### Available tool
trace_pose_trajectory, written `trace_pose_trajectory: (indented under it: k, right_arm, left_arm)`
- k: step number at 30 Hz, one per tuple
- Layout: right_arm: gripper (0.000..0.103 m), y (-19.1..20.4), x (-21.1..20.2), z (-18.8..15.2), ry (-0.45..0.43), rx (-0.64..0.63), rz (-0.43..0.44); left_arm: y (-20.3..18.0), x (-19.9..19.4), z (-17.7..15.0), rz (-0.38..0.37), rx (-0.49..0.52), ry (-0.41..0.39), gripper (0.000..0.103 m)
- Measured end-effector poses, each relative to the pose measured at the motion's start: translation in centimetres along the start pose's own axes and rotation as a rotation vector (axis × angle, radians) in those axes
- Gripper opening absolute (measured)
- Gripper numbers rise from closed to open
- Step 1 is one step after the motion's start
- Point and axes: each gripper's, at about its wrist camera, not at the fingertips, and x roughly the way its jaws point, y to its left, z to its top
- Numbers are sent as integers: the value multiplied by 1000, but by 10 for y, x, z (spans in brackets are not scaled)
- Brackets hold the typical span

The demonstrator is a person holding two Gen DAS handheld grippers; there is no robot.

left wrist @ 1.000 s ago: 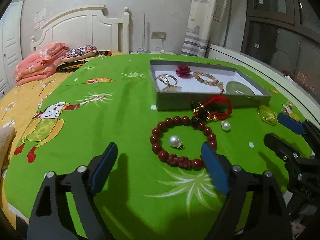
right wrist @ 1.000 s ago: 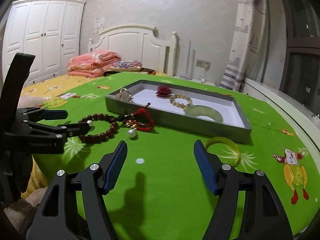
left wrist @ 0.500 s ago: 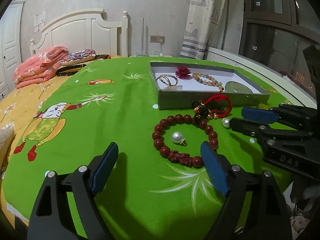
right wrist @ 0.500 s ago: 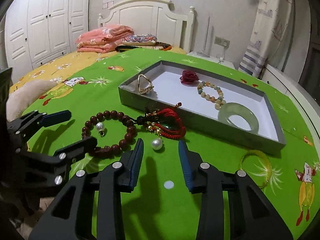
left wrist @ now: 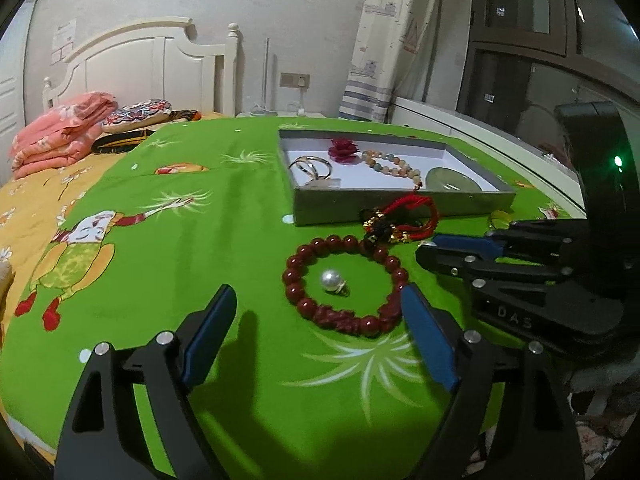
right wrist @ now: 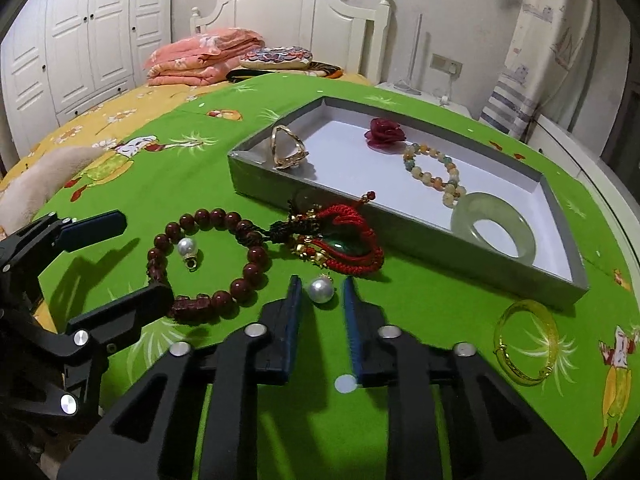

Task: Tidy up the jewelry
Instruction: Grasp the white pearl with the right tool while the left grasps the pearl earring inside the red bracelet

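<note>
While the left gripper [left wrist: 316, 312] sits wide open by the red bead bracelet [left wrist: 344, 280], the right gripper [right wrist: 320, 292] has been closing around a loose pearl [right wrist: 321, 289], not clearly touching it.

Loose white pearl [right wrist: 321, 289] on green cloth, beside red cord bracelet [right wrist: 348, 240], outside grey tray [right wrist: 408, 236].

Right tongs [right wrist: 320, 292] moved in, closing around loose pearl [right wrist: 321, 289]

R gripper [right wrist: 320, 294] jaws just closing, narrow gap w/ loose pearl [right wrist: 321, 289] between the tips; can't tell if pads touch it. Red cord bracelet [right wrist: 348, 246] just beyond, against grey tray [right wrist: 400, 236]. Dark bead bracelet [right wrist: 208, 256] left, ringing a 2nd pearl [right wrist: 187, 247].
</note>
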Motion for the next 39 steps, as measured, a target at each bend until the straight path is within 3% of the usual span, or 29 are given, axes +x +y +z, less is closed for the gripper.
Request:
trace_pose_trajectory:
  k: [6,11,17,20,26,31,39]
  right_arm:
    - [13,-1,-8,-5,-40,12,-22]
    - [13,-14,-16,-19,-59,74,-1]
    - [13,-18,-25,-26,-85,87,12]
    - [13,-18,-28,-25,-102,87,17]
    - [13,-19,-28,-28,-108,91,27]
    - [13,-24,-28,-30,-107,103,28]
    - [14,-19,-27,-30,-103,89,32]
  left_arm:
    - [-4,8,9,0,4,23,80]
    - [-7,18,18,3,9,51,54]
    - [-14,26,25,11,25,66,52]
    - [-15,26,29,9,30,66,43]
    - [-22,27,28,-8,63,74,43]
    - [-19,34,19,-23,66,103,31]
    - [-16,32,17,16,84,101,24]
